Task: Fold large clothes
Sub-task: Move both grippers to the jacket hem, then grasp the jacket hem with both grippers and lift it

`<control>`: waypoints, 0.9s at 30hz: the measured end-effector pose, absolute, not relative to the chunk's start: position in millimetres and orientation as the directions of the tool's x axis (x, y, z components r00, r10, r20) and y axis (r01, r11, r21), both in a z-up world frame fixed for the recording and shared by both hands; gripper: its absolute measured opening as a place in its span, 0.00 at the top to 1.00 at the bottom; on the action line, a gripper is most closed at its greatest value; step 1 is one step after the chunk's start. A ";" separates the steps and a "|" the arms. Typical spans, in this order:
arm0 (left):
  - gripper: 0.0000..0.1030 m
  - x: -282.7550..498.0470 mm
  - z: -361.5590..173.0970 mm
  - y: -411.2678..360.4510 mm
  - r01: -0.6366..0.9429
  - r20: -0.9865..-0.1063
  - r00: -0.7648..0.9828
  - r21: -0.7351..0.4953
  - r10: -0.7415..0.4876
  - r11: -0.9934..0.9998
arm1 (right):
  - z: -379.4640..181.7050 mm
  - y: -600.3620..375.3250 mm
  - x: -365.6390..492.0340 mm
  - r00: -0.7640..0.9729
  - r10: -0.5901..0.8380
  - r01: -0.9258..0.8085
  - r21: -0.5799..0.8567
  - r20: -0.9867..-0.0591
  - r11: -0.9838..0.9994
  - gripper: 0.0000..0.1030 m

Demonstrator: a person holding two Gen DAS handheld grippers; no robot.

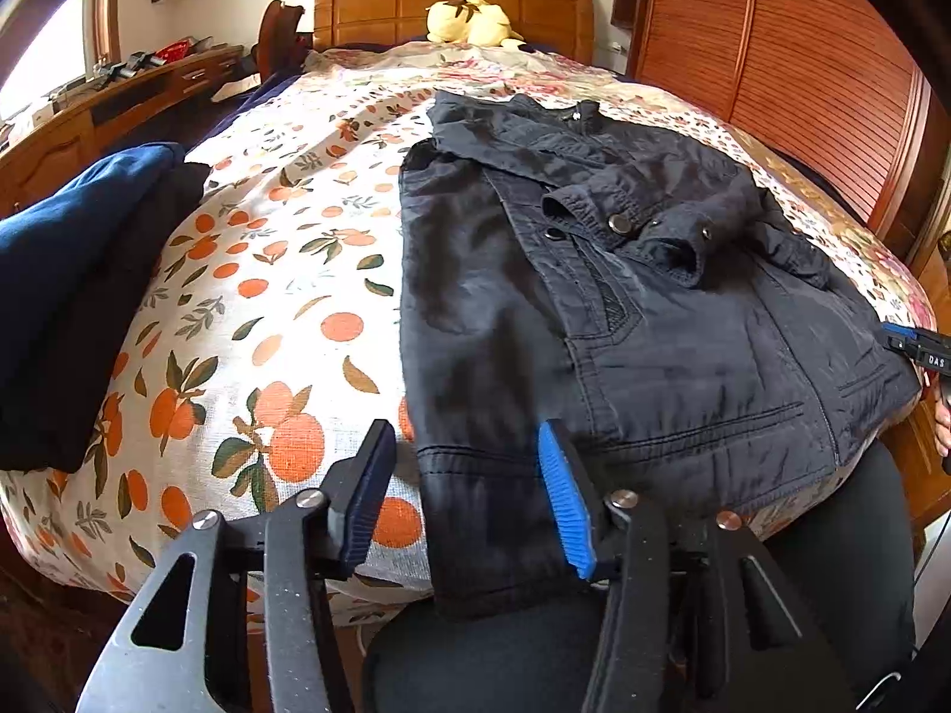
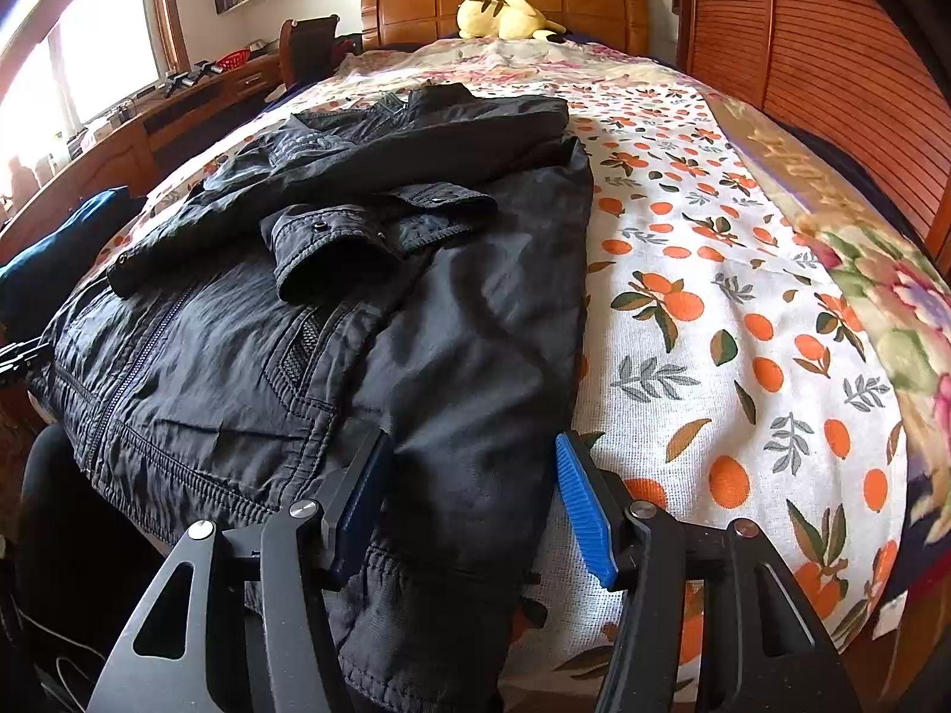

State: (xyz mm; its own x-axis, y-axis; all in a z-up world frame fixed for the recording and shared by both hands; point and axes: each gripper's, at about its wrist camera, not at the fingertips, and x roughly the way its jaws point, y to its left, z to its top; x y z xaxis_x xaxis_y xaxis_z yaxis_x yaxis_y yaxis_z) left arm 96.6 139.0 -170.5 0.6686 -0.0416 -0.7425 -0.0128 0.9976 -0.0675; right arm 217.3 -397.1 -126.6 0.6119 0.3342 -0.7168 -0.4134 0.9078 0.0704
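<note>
Black jacket (image 1: 624, 309) lies flat on the bed (image 1: 285, 309), sleeves folded in. Left gripper (image 1: 469, 499) and right gripper (image 2: 469, 505) stand apart over its hem corners, unclamped.

Daylight is pouring in from a blown-out window (image 2: 77, 59) at the left, lighting the bed (image 2: 743, 309) brightly. Fisheye distortion is bowing both views and darkening their corners, while the black jacket (image 2: 333, 321) is showing soft sheen and slight blur.

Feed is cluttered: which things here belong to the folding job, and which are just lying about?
Job: dark grey zip-up jacket; left gripper; right gripper.
Lying about: yellow plush toy; folded navy blue clothes; orange-print bedspread; wooden desk.
</note>
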 end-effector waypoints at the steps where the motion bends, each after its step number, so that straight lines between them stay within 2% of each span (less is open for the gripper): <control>1: 0.51 96.1 -170.4 138.3 -0.011 -0.743 0.668 -0.068 -0.043 0.998 | -127.1 -397.5 217.4 0.611 0.336 -0.413 0.073 -0.717 0.908 0.43; 19: 0.52 91.6 -176.2 134.3 -0.004 -0.748 0.661 -0.077 -0.055 0.997 | -130.7 -394.0 218.4 0.614 0.327 -0.416 0.058 -0.718 0.908 0.42; 21: 0.58 87.9 -176.8 132.1 0.008 -0.747 0.662 -0.076 -0.063 0.997 | -130.6 -393.0 218.0 0.613 0.322 -0.418 0.050 -0.722 0.907 0.43; 22: 0.61 85.9 -177.3 132.0 0.010 -0.745 0.663 -0.081 -0.067 0.997 | -130.2 -392.1 217.9 0.611 0.322 -0.422 0.047 -0.723 0.905 0.46; 23: 0.68 84.2 -178.1 132.9 0.014 -0.745 0.662 -0.095 -0.080 0.995 | -129.6 -391.0 217.7 0.606 0.330 -0.431 0.050 -0.724 0.901 0.51; 25: 0.76 81.1 -177.3 133.7 0.013 -0.740 0.666 -0.105 -0.087 0.994 | -125.4 -388.7 214.2 0.605 0.359 -0.459 0.057 -0.711 0.887 0.74; 27: 0.84 79.3 -173.8 134.9 0.016 -0.734 0.672 -0.120 -0.100 0.993 | -120.2 -388.8 211.5 0.612 0.379 -0.476 0.059 -0.694 0.878 0.82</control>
State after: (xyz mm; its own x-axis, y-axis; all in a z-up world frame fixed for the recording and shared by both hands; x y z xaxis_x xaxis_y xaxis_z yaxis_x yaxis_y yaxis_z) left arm 79.3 134.9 -173.8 0.6722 -0.1000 -0.7336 0.0164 0.9926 -0.1202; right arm 211.5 -388.8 -120.2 0.6121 0.3788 -0.6942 -0.4759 0.8775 0.0591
